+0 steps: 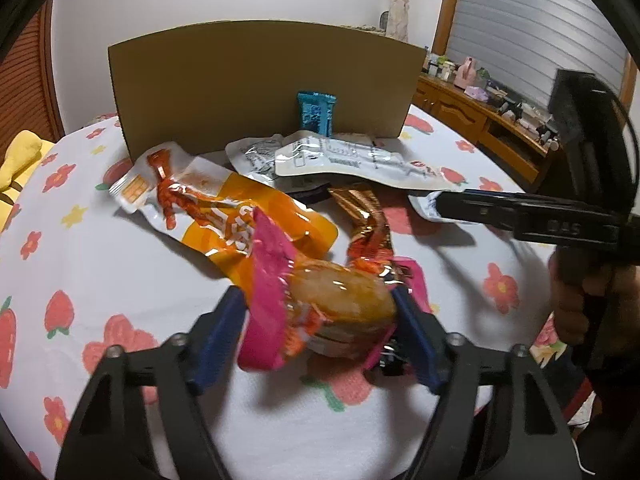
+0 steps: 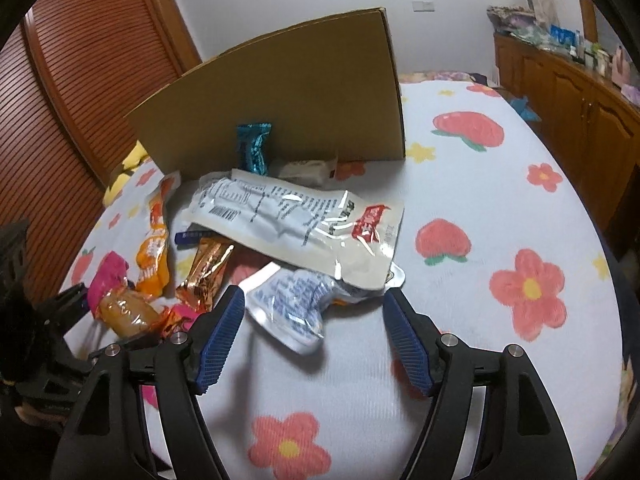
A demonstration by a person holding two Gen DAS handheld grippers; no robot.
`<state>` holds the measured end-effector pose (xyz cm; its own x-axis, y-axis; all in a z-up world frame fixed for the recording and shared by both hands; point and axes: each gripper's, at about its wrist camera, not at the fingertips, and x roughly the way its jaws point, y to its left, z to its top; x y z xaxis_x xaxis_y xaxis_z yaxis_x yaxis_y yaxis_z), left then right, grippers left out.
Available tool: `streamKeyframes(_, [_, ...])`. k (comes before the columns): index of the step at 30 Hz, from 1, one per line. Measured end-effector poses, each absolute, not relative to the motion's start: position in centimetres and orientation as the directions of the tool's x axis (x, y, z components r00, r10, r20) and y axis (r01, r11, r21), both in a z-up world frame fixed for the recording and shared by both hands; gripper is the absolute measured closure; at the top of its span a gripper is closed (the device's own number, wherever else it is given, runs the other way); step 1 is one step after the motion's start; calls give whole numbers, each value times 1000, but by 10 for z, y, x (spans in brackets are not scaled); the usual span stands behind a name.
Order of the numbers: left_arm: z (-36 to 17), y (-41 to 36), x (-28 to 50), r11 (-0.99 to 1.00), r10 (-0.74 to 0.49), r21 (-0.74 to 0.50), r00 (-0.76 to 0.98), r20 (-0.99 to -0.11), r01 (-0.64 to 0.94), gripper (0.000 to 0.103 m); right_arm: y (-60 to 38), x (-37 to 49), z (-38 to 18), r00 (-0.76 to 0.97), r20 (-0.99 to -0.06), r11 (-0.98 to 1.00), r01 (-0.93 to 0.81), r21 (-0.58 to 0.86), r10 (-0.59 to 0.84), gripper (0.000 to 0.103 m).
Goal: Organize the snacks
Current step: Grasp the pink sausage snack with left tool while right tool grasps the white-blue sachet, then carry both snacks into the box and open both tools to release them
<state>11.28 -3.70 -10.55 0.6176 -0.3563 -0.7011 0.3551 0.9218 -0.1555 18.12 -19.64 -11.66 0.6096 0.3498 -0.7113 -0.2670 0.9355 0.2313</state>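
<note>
1. Barely started: snacks lie piled on the bed [image 2: 480, 208] before the cardboard box [image 2: 304, 92].
2. Left gripper [image 1: 316, 312] clamps the pink-wrapped cake [image 1: 340, 300].
3. Right gripper [image 2: 314, 312] is apart, around the white pouch [image 2: 292, 308], not gripping.

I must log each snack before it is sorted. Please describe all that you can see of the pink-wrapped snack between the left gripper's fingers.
The pink-wrapped snack is a round, golden-brown cake or bun in clear film with crimped pink ends and orange print. It lies crosswise between the blue pads of the left gripper, which press on its two sides. It sits low over the flowered cloth. Its far side touches or overlaps the orange pouch and the copper foil packet.
</note>
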Motion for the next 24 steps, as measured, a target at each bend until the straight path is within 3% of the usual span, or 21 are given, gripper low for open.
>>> streamKeyframes(2, [-104, -39, 112, 918, -365, -160, 615, -699, 363, 40, -193, 183, -117, 617, -712, 941, -262, 215, 335, 28])
streamKeyframes(7, [-103, -42, 110, 918, -366, -161, 617, -697, 363, 42, -183, 184, -118, 638, -721, 957, -257, 131, 270, 29])
streamKeyframes(11, [-103, -42, 109, 918, -367, -164, 617, -697, 361, 46, -181, 181, -120, 646, -725, 961, -266, 78, 238, 36])
streamKeyframes(16, [-100, -41, 107, 918, -369, -166, 625, -688, 359, 50, -188, 180, -120, 645, -728, 963, -260, 75, 231, 66])
streamKeyframes(22, [-96, -37, 105, 920, -369, -167, 637, -677, 356, 53, -197, 174, -117, 637, -726, 957, -270, 104, 259, 79])
streamKeyframes(24, [-95, -36, 105, 919, -372, -170, 638, -675, 357, 53, -202, 172, -116, 634, -725, 956, -268, 120, 269, 79])
